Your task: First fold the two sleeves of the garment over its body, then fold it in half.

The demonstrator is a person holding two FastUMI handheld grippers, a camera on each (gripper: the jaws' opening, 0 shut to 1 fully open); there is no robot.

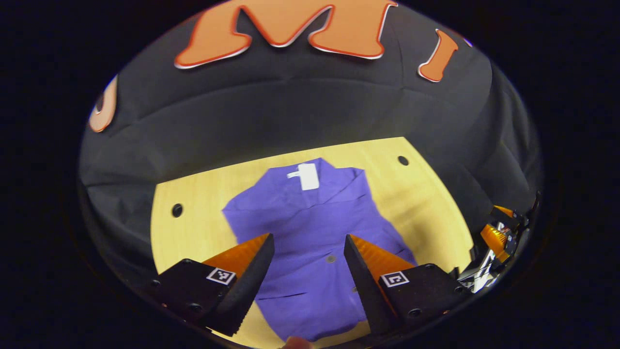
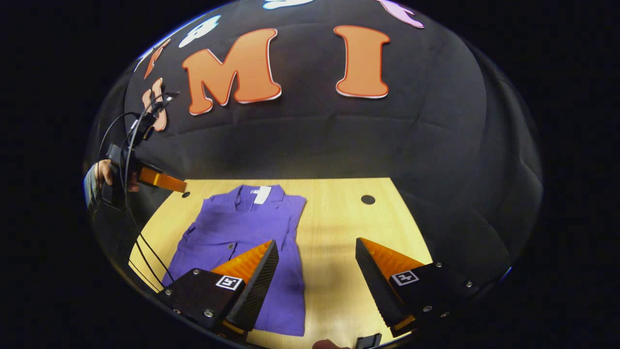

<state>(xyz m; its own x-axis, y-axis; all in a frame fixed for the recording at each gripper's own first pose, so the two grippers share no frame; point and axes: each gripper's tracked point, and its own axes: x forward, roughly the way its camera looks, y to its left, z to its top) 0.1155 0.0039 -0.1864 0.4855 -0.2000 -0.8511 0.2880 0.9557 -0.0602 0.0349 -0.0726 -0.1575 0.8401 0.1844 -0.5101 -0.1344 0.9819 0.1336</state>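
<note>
A purple buttoned garment [image 1: 310, 237] lies flat on the wooden table [image 1: 426, 203], collar and white tag [image 1: 308, 176] at the far end, both sleeves folded in over its body. My left gripper [image 1: 310, 247] hovers open above its lower half with nothing between the fingers. In the right gripper view the same garment [image 2: 247, 237] lies left of centre, and my right gripper [image 2: 317, 252] stands open over its right edge and the bare table [image 2: 339, 228]. The other gripper [image 2: 157, 179], held by a hand [image 2: 99, 177], shows at far left.
Two round holes [image 1: 177, 210] [image 1: 403, 160] mark the tabletop near its far corners. Black cloth surrounds the table on all sides. Cables [image 2: 140, 242] hang from the hand-held gripper at the left of the right gripper view. Part of the other gripper [image 1: 499, 237] shows at right.
</note>
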